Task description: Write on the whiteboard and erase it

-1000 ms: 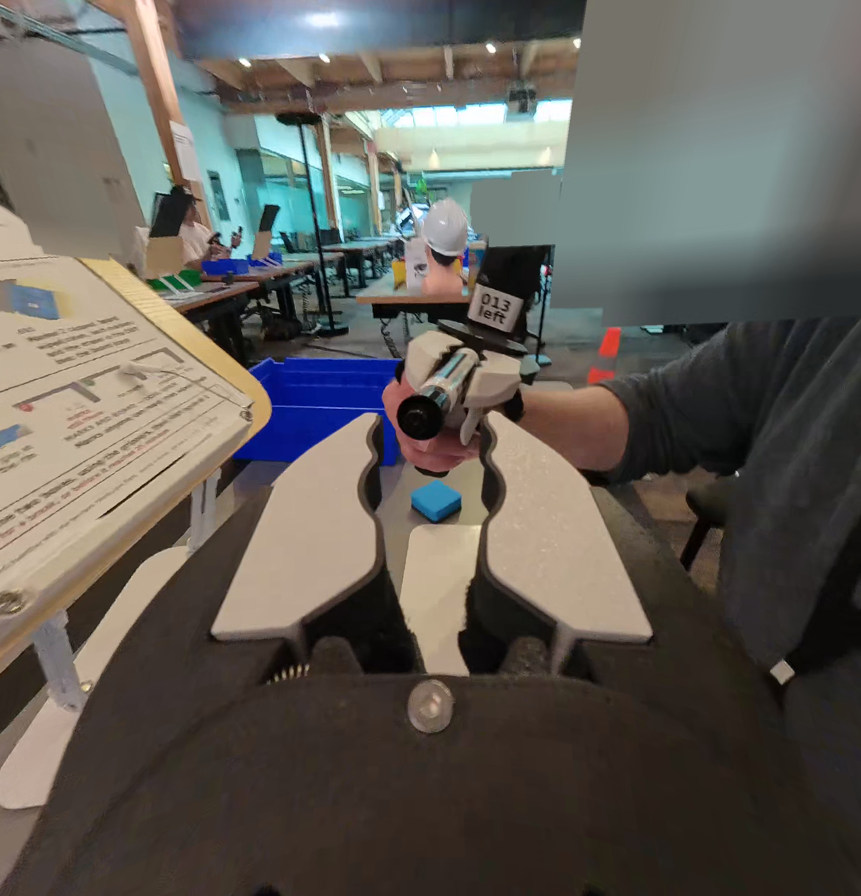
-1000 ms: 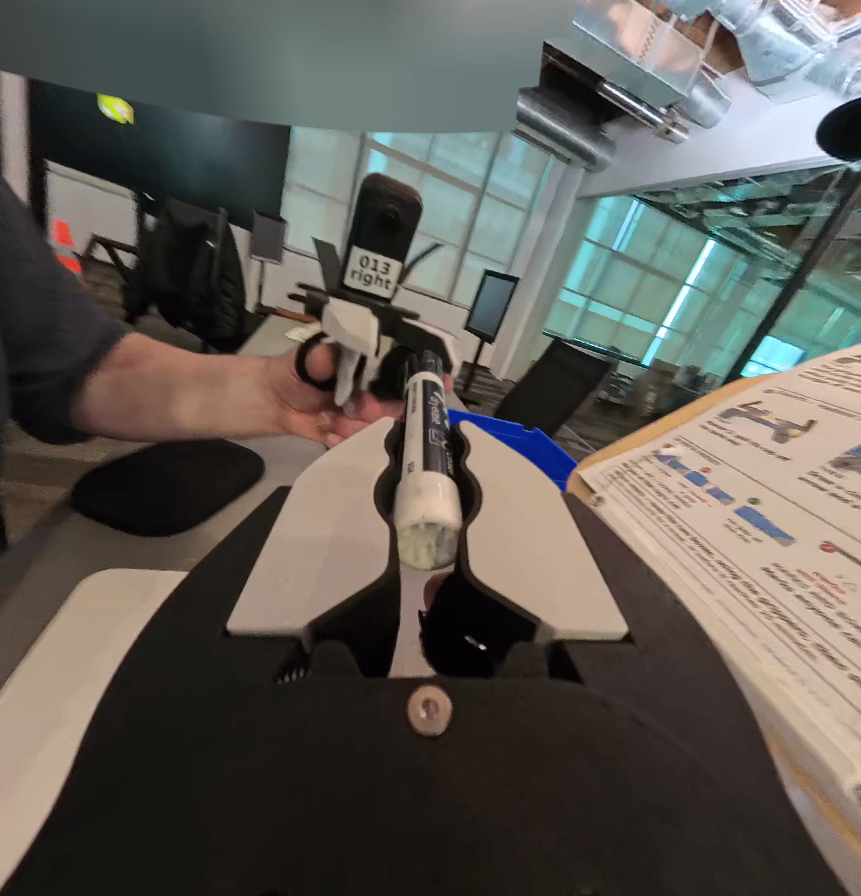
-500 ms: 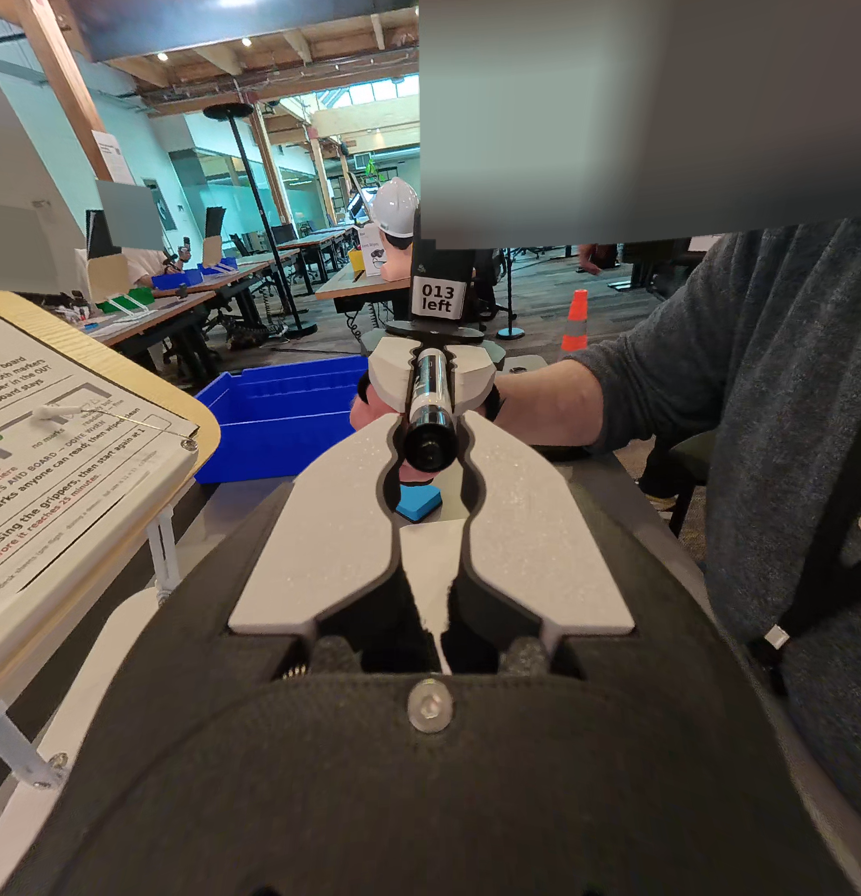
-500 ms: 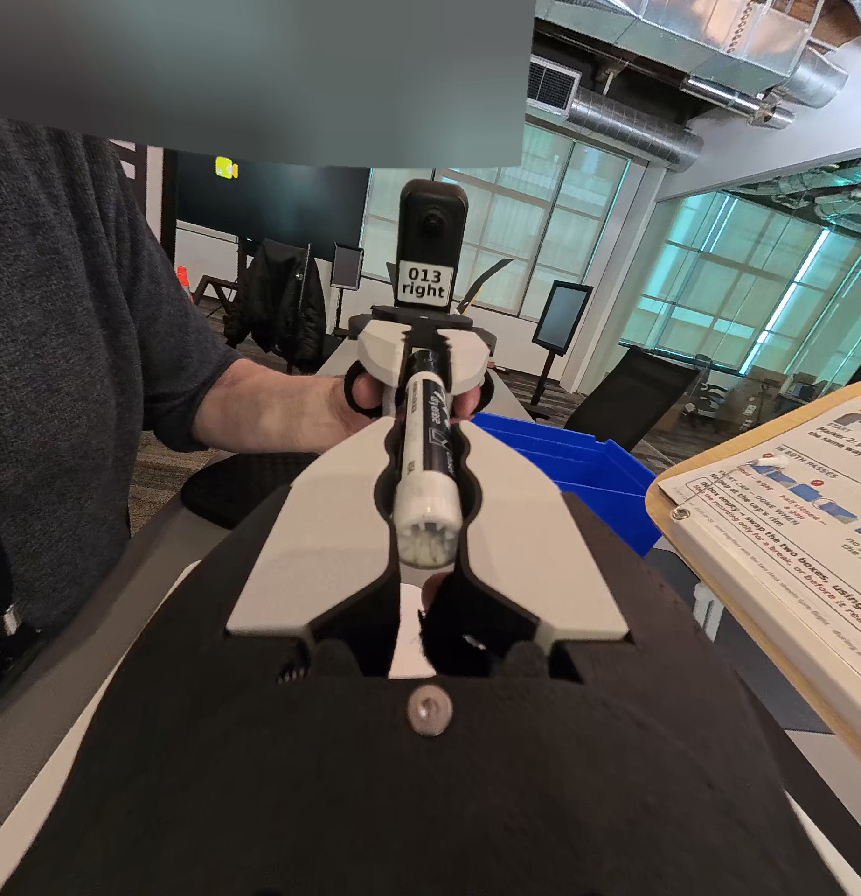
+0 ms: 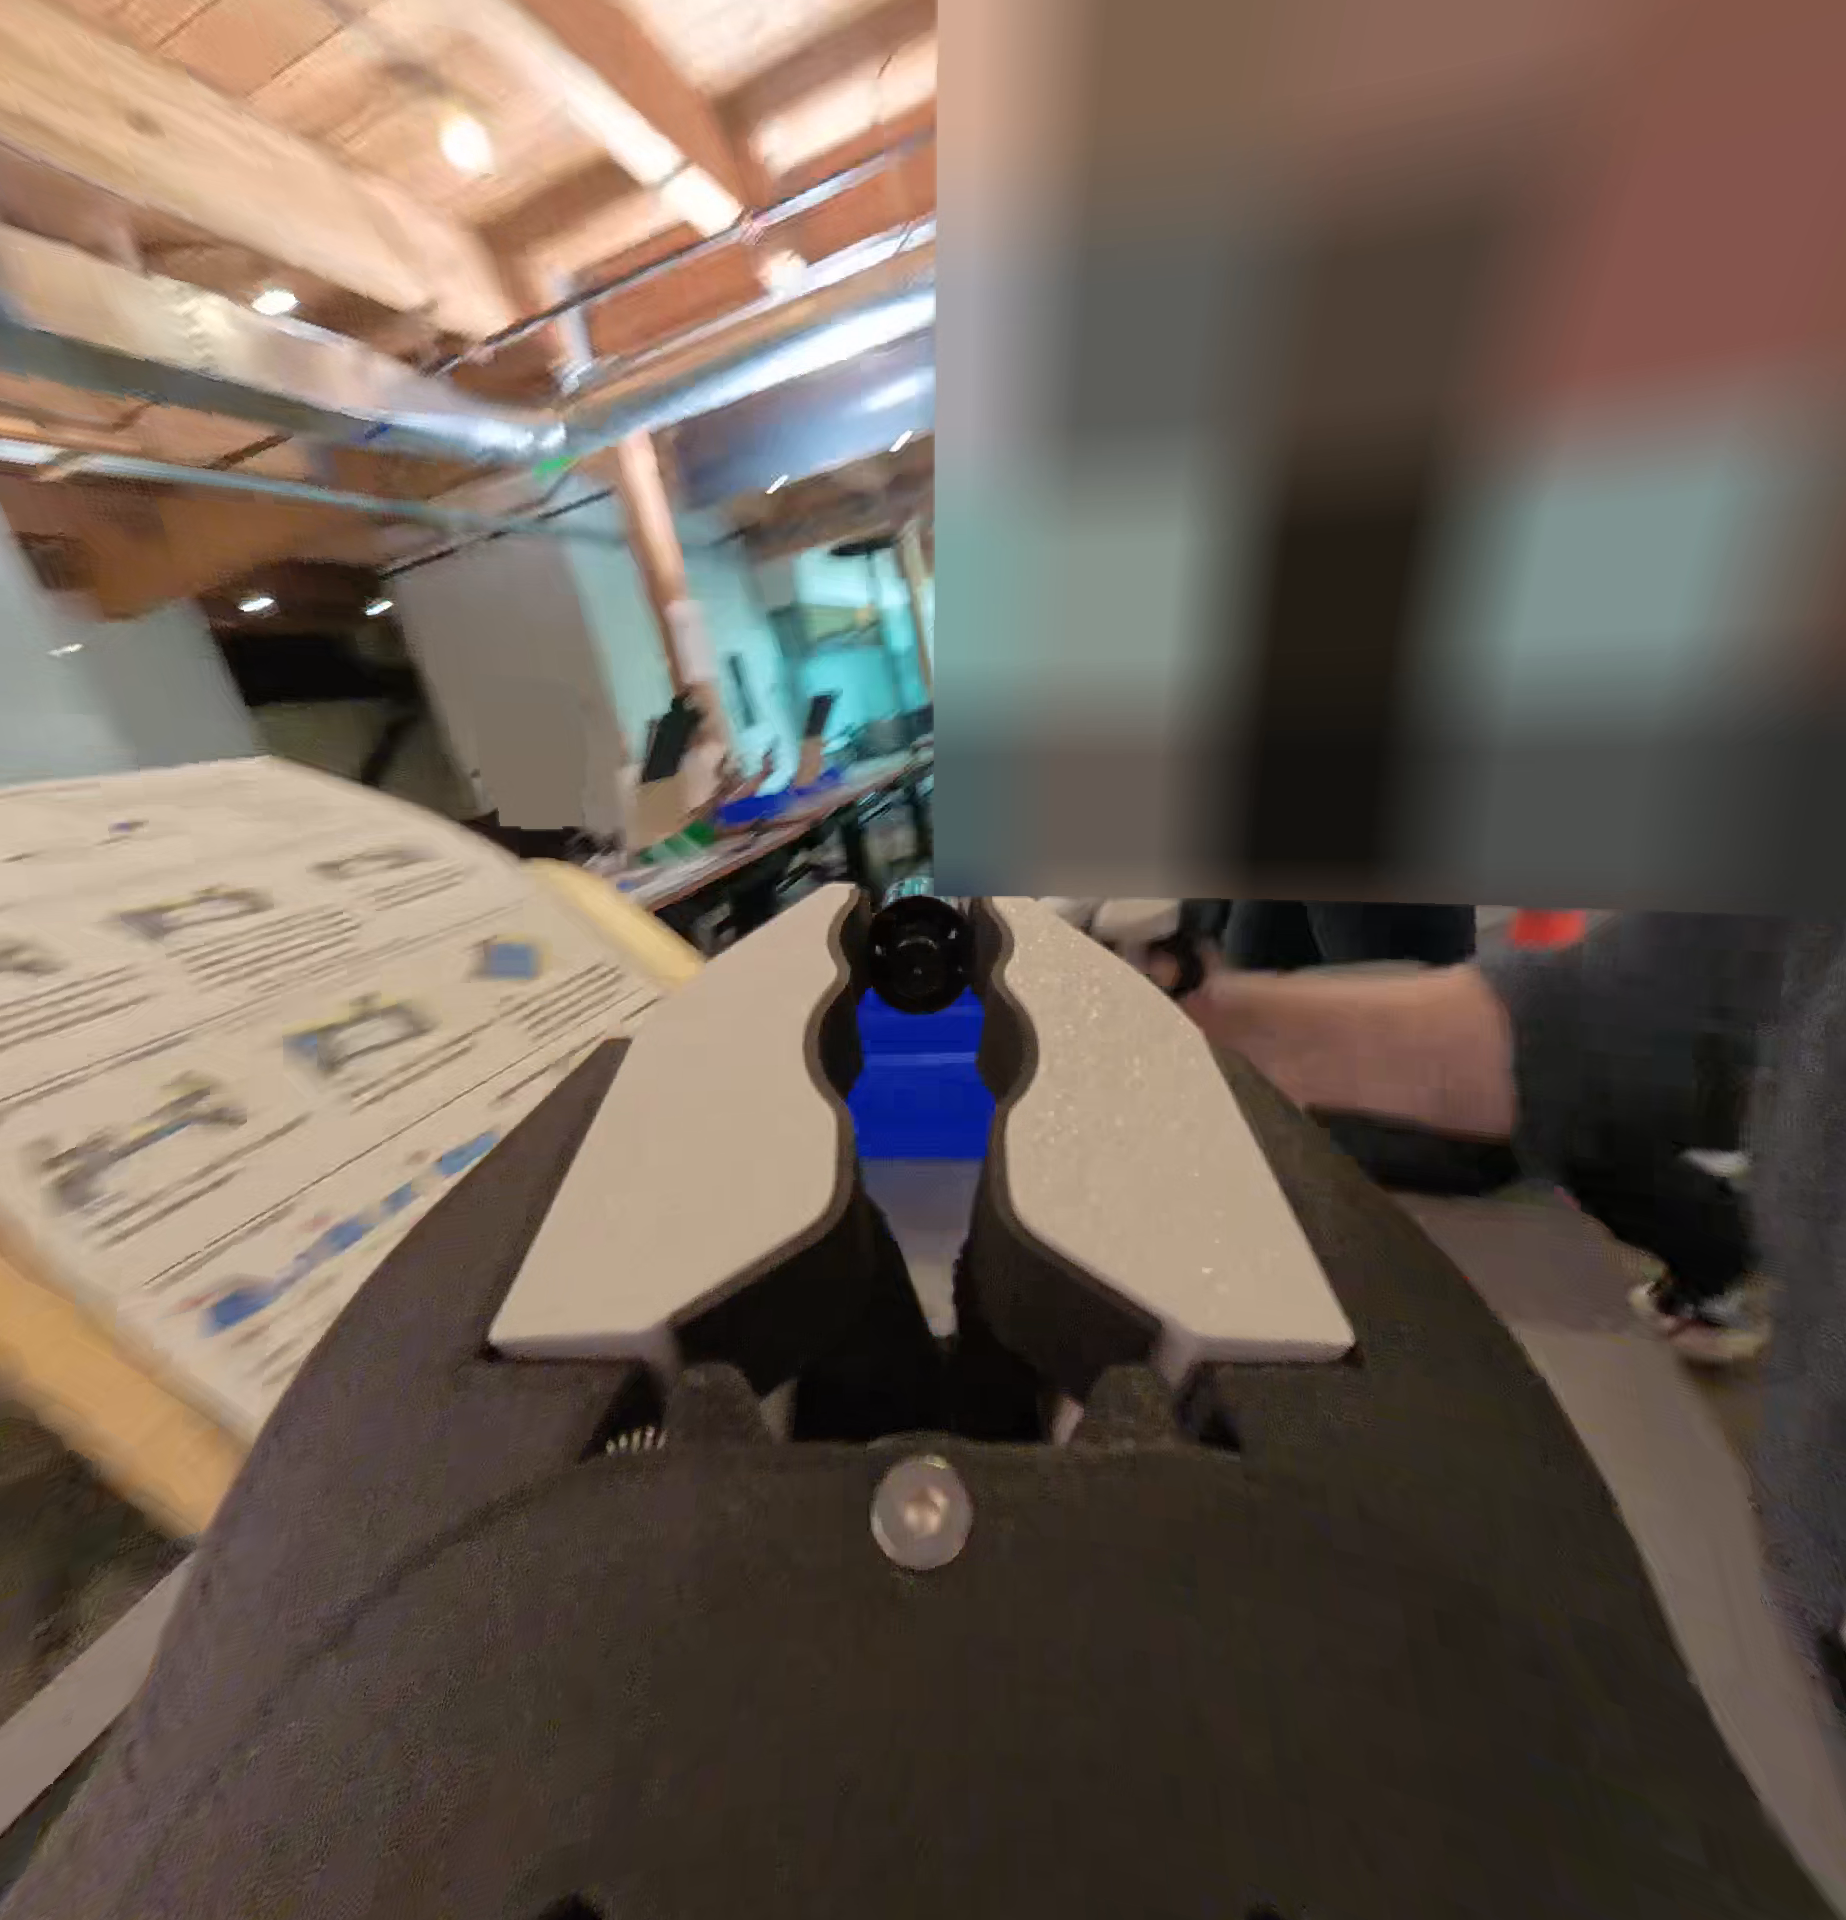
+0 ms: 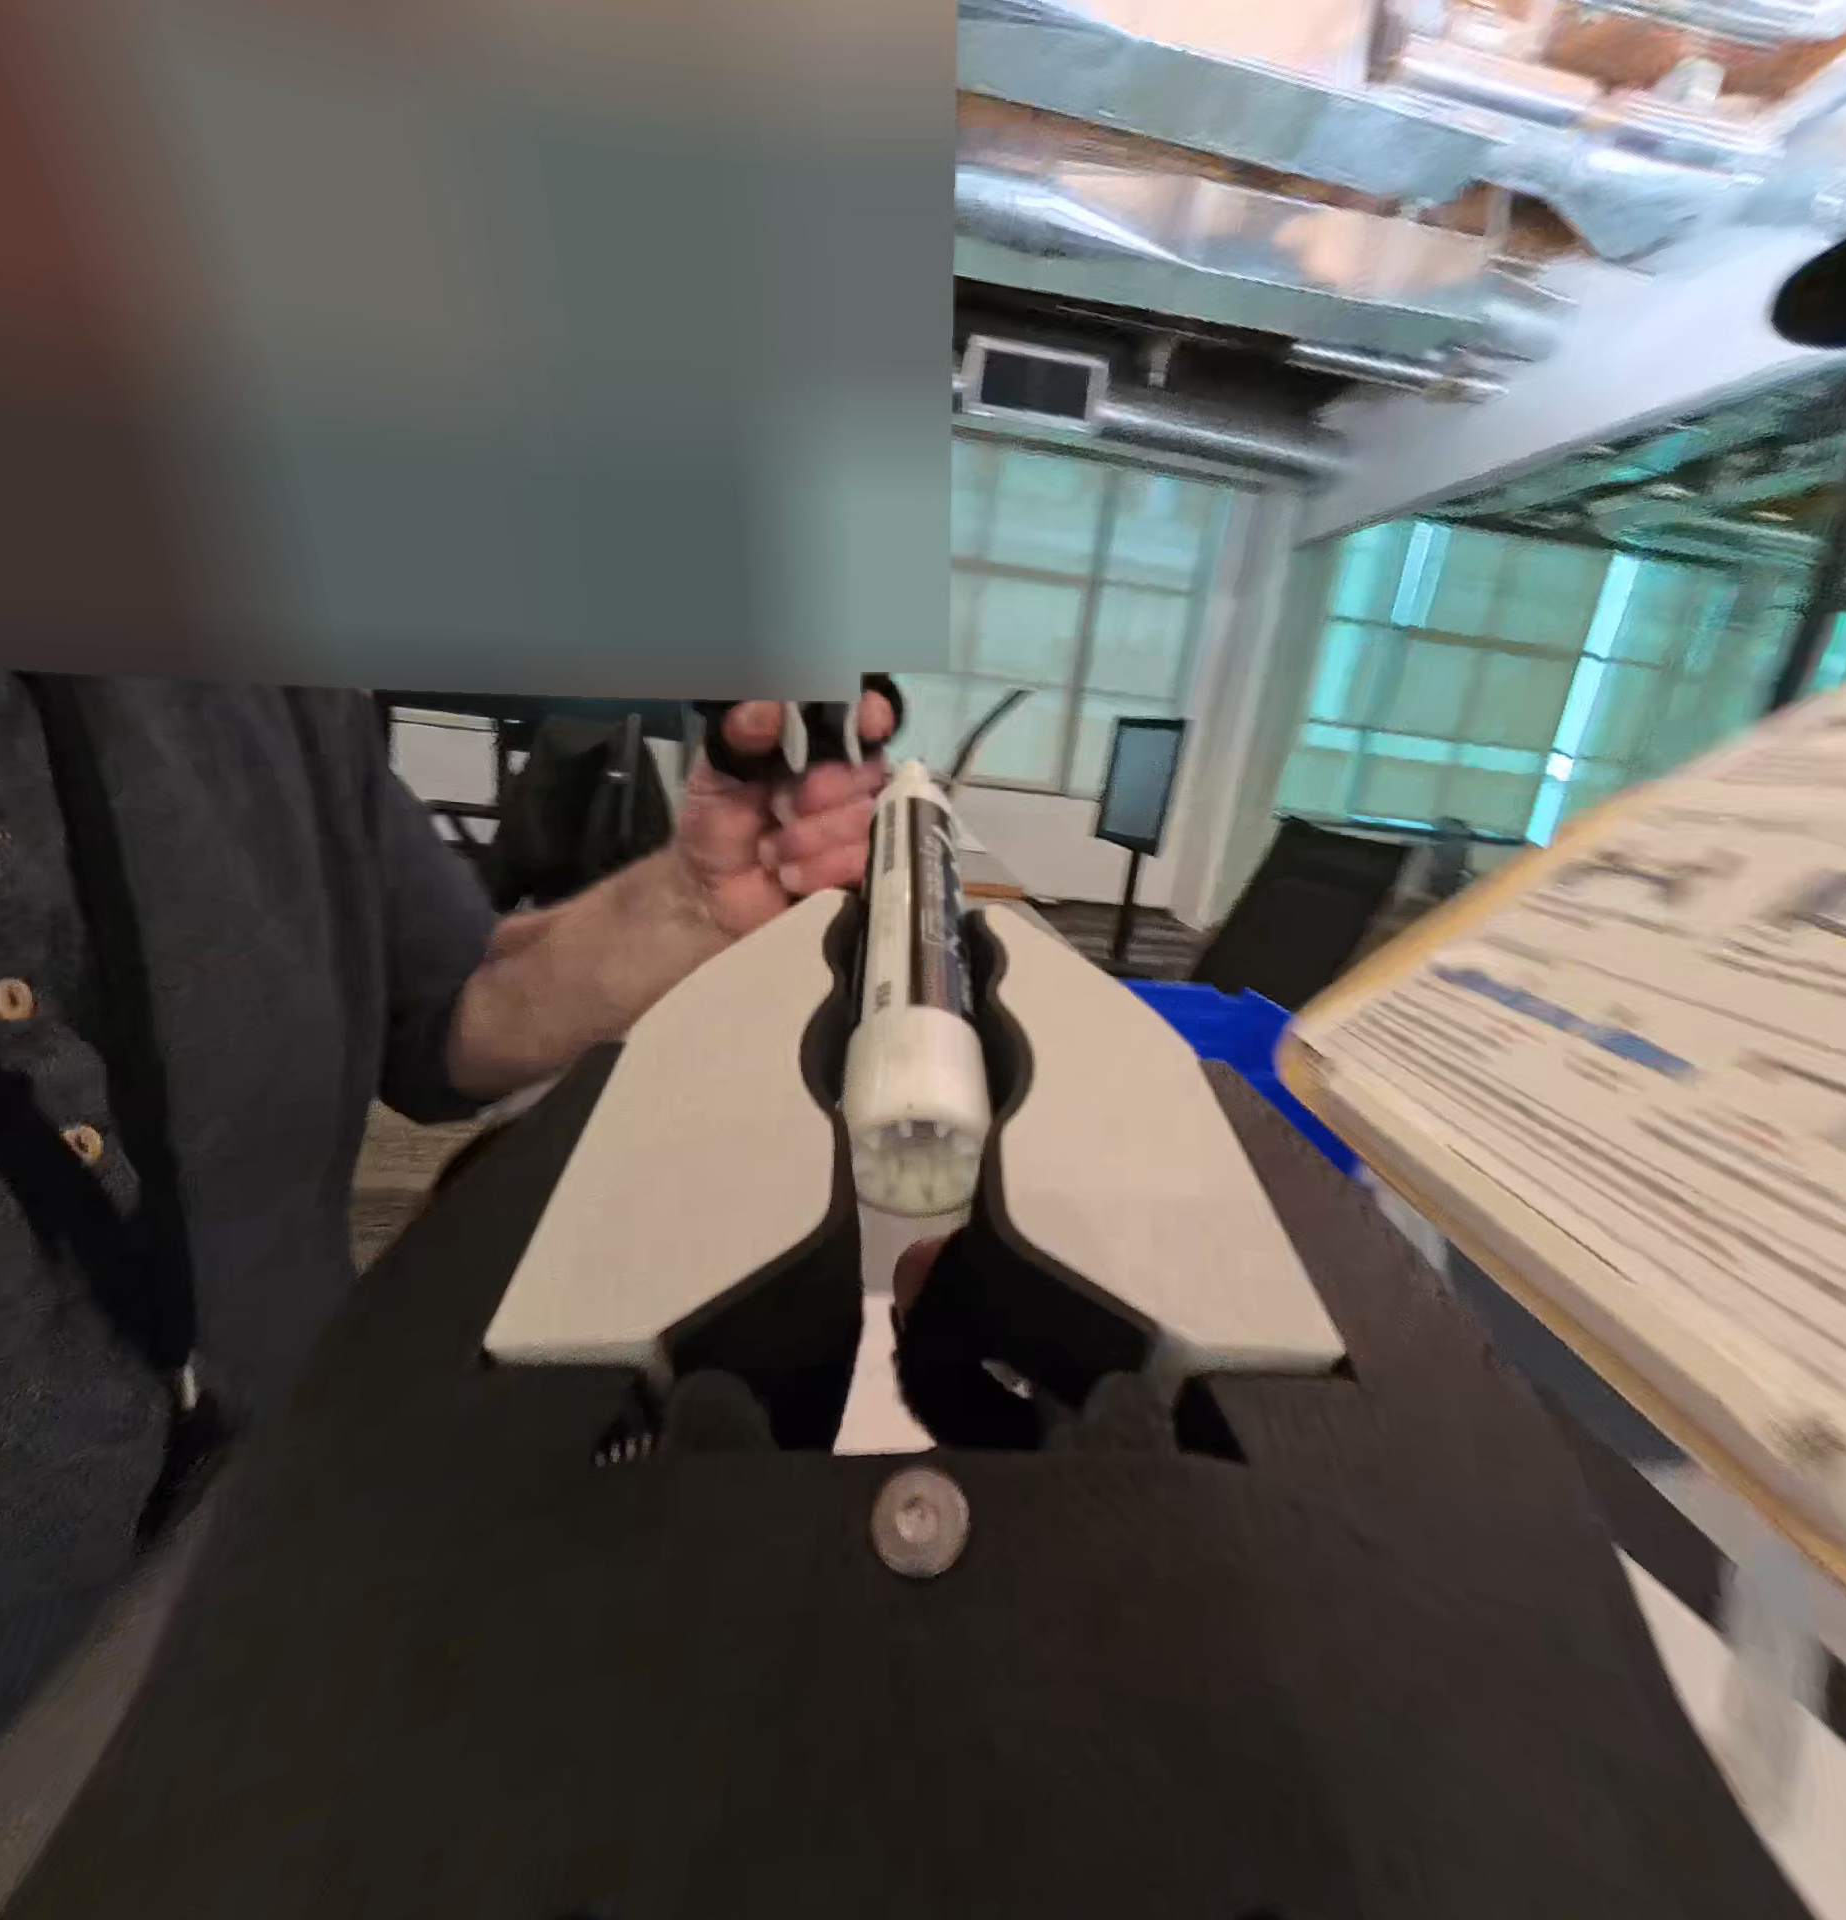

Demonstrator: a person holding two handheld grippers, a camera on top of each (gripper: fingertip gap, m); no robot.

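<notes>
My right gripper (image 6: 914, 920) is shut on the white barrel of a marker (image 6: 914, 997), which points forward and up. The marker's far end is bare and white, with no cap on it. My left gripper (image 5: 917, 925) is shut on the black marker cap (image 5: 917, 951), seen end-on between the fingertips. In the right wrist view, the person's hand (image 6: 763, 852) on the left gripper shows just beyond the marker, but a blurred patch hides that gripper's fingers. A white flat surface (image 6: 877, 1392) shows below, through the gap between the fingers. The left wrist view is motion-blurred.
A printed instruction sheet on a tilted wooden board stands close by, at the left in the left wrist view (image 5: 275, 987) and at the right in the right wrist view (image 6: 1625, 1039). A blue bin (image 5: 917, 1091) sits beyond the fingertips. The person's sleeve (image 6: 171, 987) is at the left. My right fingertips sit around 20 cm from my left ones.
My left gripper closed on the marker's black cap end. The two grippers then moved apart, and the cap came off with the left one. Both views tilted upward.
</notes>
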